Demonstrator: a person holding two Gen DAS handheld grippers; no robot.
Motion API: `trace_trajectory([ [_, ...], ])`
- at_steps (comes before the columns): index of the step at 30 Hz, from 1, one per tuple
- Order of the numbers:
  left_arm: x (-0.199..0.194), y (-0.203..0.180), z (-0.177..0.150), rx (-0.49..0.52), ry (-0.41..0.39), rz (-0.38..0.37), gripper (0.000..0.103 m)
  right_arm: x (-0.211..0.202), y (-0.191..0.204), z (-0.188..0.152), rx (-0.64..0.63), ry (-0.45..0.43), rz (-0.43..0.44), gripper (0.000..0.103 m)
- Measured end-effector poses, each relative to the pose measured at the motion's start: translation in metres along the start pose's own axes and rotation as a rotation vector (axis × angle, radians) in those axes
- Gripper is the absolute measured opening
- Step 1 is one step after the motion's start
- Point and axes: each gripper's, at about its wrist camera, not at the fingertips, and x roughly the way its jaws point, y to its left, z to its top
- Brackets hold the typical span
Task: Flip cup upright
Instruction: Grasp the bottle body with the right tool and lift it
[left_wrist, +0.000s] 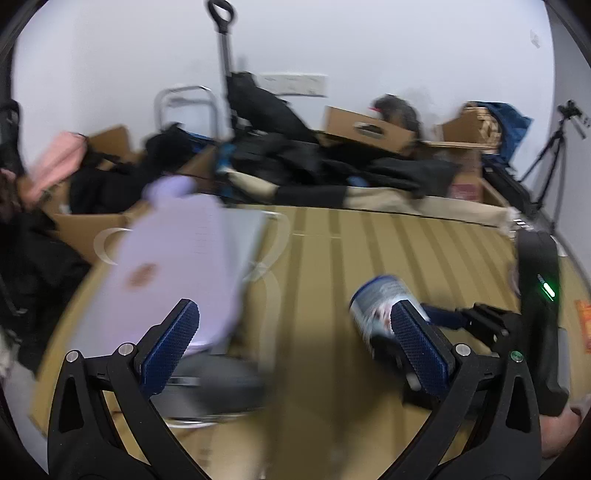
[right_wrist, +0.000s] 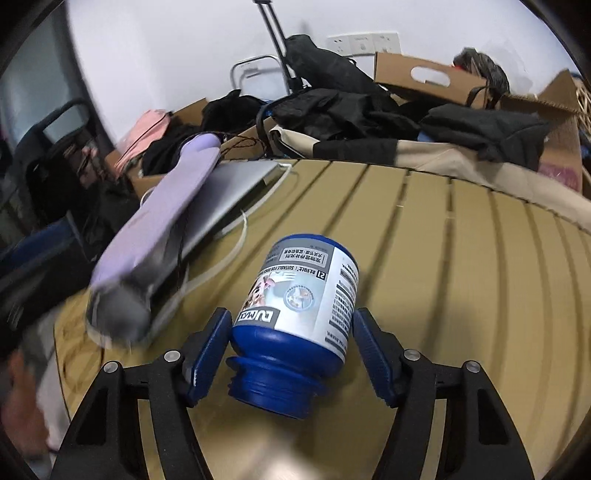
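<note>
Right tongs (right_wrist: 291, 347): jaws spread to either side of the bottle, the left pad touching or almost touching its shoulder, the right pad just clear of its label; whether they press on it cannot be told.
Cup (right_wrist: 299, 314): a blue plastic bottle with a white printed label, lying on its side on the table, threaded open neck toward the right wrist camera, base pointing away; the label text reads upside down in this view.
Left tongs (left_wrist: 291, 332): jaws wide apart, nothing between them, held over the table to the left of the bottle.
Bottle in the left wrist view (left_wrist: 376, 306): blurred, partly behind the left tongs' right pad, with the right tongs' black frame (left_wrist: 491, 325) reaching in from the right edge.
Table (right_wrist: 461, 277): tan slatted top with dark grooves running away from the cameras.
Lilac case (right_wrist: 162, 221): long, soft-looking, lying tilted across a grey laptop (right_wrist: 236, 192) at the table's left side; motion-blurred at its near end.
White cable (right_wrist: 236, 247): curves over the table beside the laptop.
Cardboard boxes (right_wrist: 424, 81): beyond the far table edge, heaped with black clothing (right_wrist: 340, 107).
Wall (right_wrist: 184, 48): white, with a socket strip (right_wrist: 364, 42) near the top.
</note>
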Motion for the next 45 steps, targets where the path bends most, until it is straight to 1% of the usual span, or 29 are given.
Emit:
trace_trajectory([
  [2,0.014,-0.017,0.002,-0.029,0.043,-0.065,0.103,-0.027,-0.014,-0.017,-0.081,0.001,0.009,0.071],
  [5,0.045,-0.048,0.001,-0.07,0.152,-0.152,0.1,-0.054,-0.035,-0.039,-0.121,0.014,0.005,0.072],
  [6,0.053,-0.06,0.0,-0.068,0.182,-0.192,0.099,-0.06,-0.041,-0.046,-0.13,0.021,0.0,0.072],
  [7,0.063,-0.077,-0.002,-0.055,0.212,-0.246,0.093,-0.064,-0.045,-0.05,-0.138,0.025,0.009,0.072],
  [9,0.074,-0.101,-0.007,-0.033,0.249,-0.301,0.09,-0.073,-0.05,-0.06,-0.17,0.025,0.055,0.072],
  [11,0.085,-0.121,-0.013,-0.004,0.294,-0.312,0.083,-0.077,-0.051,-0.066,-0.179,0.016,0.095,0.072],
  [12,0.09,-0.132,-0.017,0.022,0.322,-0.299,0.079,-0.079,-0.05,-0.069,-0.177,0.008,0.104,0.072],
  [14,0.095,-0.145,-0.026,0.062,0.354,-0.269,0.049,-0.085,-0.05,-0.075,-0.186,-0.024,0.087,0.072],
  [16,0.095,-0.141,-0.03,0.047,0.377,-0.248,0.037,-0.092,-0.052,-0.08,-0.195,-0.05,0.064,0.072],
  [17,0.092,-0.133,-0.031,0.033,0.375,-0.231,0.036,-0.095,-0.056,-0.082,-0.19,-0.058,0.056,0.072],
  [19,0.086,-0.124,-0.033,0.028,0.364,-0.177,0.036,-0.1,-0.067,-0.084,-0.152,-0.09,0.021,0.073],
  [21,0.076,-0.117,-0.04,0.038,0.357,-0.138,0.036,-0.105,-0.087,-0.09,-0.046,-0.125,0.012,0.073],
  [22,0.072,-0.116,-0.043,0.052,0.355,-0.115,0.036,-0.104,-0.099,-0.093,0.025,-0.125,0.033,0.073],
  [24,0.065,-0.112,-0.045,0.077,0.339,-0.104,0.038,-0.102,-0.112,-0.092,0.109,-0.122,0.072,0.073],
  [26,0.054,-0.11,-0.042,0.089,0.305,-0.063,0.055,-0.103,-0.117,-0.091,0.133,-0.131,0.091,0.073],
  [27,0.049,-0.109,-0.037,0.077,0.29,-0.049,0.058,-0.104,-0.118,-0.091,0.138,-0.139,0.081,0.073],
  [28,0.042,-0.108,-0.033,0.06,0.277,-0.064,0.064,-0.106,-0.118,-0.091,0.142,-0.139,0.074,0.073],
  [30,0.027,-0.112,-0.025,0.03,0.286,-0.157,0.076,-0.115,-0.122,-0.091,0.155,-0.151,0.038,0.073],
  [31,0.022,-0.117,-0.025,0.035,0.3,-0.212,0.089,-0.121,-0.125,-0.091,0.16,-0.159,0.031,0.073],
  [32,0.018,-0.13,-0.025,0.083,0.33,-0.279,0.099,-0.127,-0.129,-0.091,0.171,-0.162,0.019,0.073],
  [33,0.017,-0.143,-0.028,0.146,0.356,-0.313,0.101,-0.131,-0.134,-0.091,0.187,-0.157,0.008,0.073],
  [34,0.019,-0.159,-0.032,0.236,0.376,-0.309,0.101,-0.136,-0.139,-0.092,0.204,-0.15,0.003,0.073],
  [35,0.023,-0.168,-0.035,0.281,0.383,-0.282,0.101,-0.142,-0.147,-0.094,0.229,-0.158,-0.006,0.073],
  [36,0.031,-0.175,-0.04,0.311,0.397,-0.227,0.1,-0.147,-0.151,-0.095,0.243,-0.169,-0.01,0.073],
  [37,0.039,-0.178,-0.044,0.315,0.424,-0.186,0.089,-0.15,-0.154,-0.097,0.248,-0.173,-0.008,0.073],
  [38,0.051,-0.182,-0.049,0.317,0.481,-0.165,0.064,-0.152,-0.156,-0.098,0.248,-0.175,-0.009,0.073],
  [39,0.058,-0.183,-0.051,0.314,0.513,-0.139,0.062,-0.154,-0.157,-0.099,0.243,-0.177,-0.011,0.073],
  [40,0.062,-0.182,-0.052,0.297,0.514,-0.134,0.061,-0.154,-0.158,-0.099,0.239,-0.174,-0.009,0.073],
  [45,0.063,-0.179,-0.045,0.27,0.48,-0.149,0.06,-0.151,-0.157,-0.096,0.248,-0.171,0.055,0.073],
])
